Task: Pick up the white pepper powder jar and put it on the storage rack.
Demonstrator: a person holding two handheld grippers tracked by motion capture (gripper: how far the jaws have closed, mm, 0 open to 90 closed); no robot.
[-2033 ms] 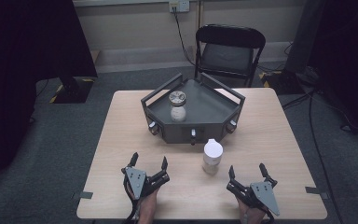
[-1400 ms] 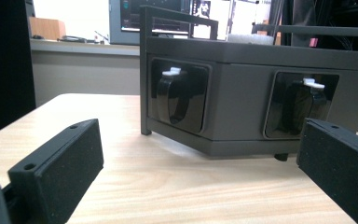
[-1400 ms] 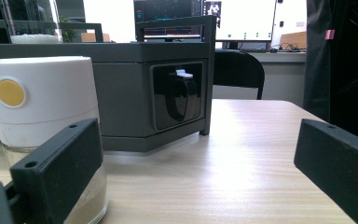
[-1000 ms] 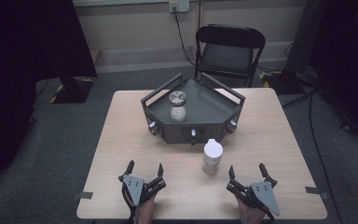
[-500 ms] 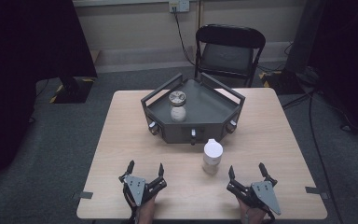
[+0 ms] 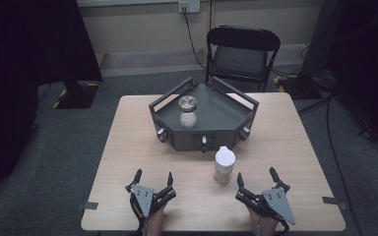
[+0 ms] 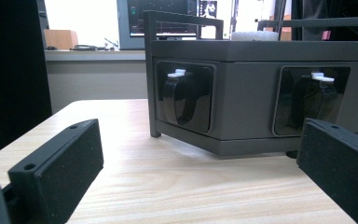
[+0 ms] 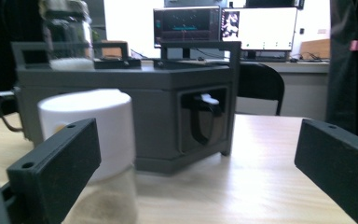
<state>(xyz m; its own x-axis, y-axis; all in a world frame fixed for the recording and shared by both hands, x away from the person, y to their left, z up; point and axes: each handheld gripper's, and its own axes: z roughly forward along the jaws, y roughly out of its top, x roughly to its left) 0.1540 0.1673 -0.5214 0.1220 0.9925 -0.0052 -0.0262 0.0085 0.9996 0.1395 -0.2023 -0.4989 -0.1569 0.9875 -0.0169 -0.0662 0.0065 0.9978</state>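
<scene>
From the high view, the left hand-held gripper (image 6: 153,176) and the right hand-held gripper (image 6: 256,177) both rest at the near edge of the bench (image 6: 128,147), each with its jaws spread and holding nothing; the white-capped jar (image 6: 223,165) stands upright on the bench between them, nearer the right one and just in front of the dark tray (image 6: 226,110); a second jar (image 6: 187,111), its cap off, stands inside the tray toward its left; so I count two jars, one tray, two grippers and one folding chair (image 6: 241,54) behind the bench; as I judge it, the work has barely begun, since neither jar is gripped and the capped one has yet to be picked up.

In the left gripper view, the two black jaws stand wide apart with bare bench between them; the tray's front wall (image 7: 247,93) faces the camera, carrying two knobs (image 7: 179,95) in recesses, each with a white marker on top.

In the right gripper view, the jaws are likewise spread; the capped jar (image 8: 93,140) sits close ahead, partly behind the left-hand jaw and not between the two; the tray (image 8: 158,112) stands behind it with one knob (image 8: 205,119) showing, and the open jar (image 8: 67,35) rises above its rim; what is left, I judge, is to close on the near jar and carry on from there.
</scene>
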